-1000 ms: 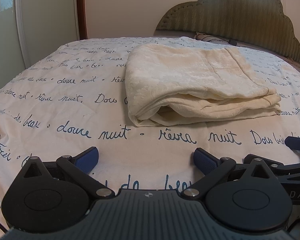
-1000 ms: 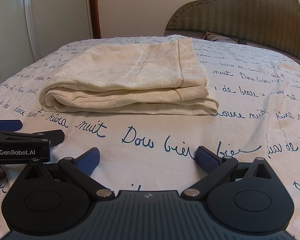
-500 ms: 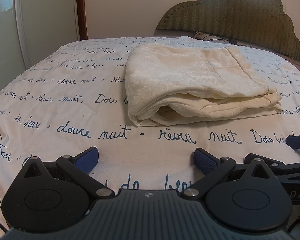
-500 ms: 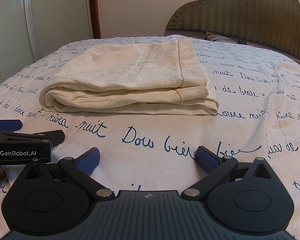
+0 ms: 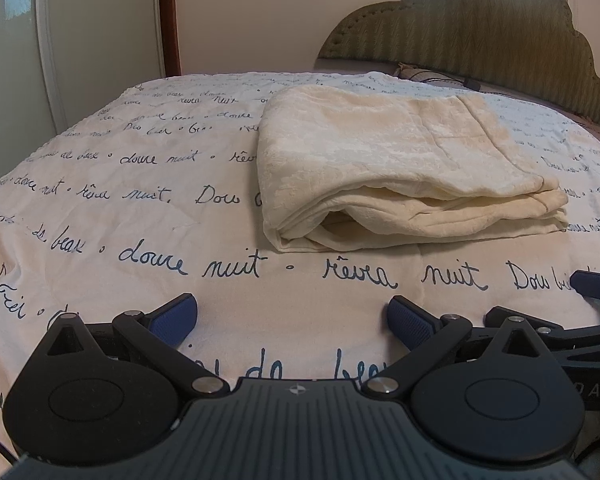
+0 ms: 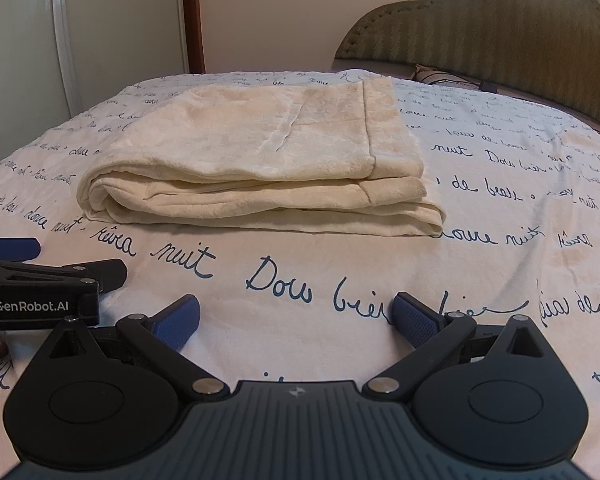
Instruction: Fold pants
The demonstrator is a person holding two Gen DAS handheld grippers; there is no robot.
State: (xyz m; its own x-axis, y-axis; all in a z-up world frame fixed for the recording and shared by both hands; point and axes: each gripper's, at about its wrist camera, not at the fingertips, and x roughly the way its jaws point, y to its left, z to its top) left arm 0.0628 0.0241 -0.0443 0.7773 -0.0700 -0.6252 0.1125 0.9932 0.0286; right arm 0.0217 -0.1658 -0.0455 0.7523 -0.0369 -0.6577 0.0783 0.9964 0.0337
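Note:
Cream pants (image 5: 400, 168) lie folded into a flat stack of layers on the bed; they also show in the right wrist view (image 6: 260, 164). My left gripper (image 5: 294, 322) is open and empty, low over the sheet, a short way in front of the pants. My right gripper (image 6: 296, 320) is open and empty too, beside the left one and equally short of the stack. Each gripper's side shows at the edge of the other's view.
The bed sheet (image 5: 140, 208) is white with blue handwritten words. A green padded headboard (image 5: 480, 40) stands behind the pants, with a pillow edge (image 5: 420, 72) below it. White wardrobe doors (image 6: 28, 60) stand at the left.

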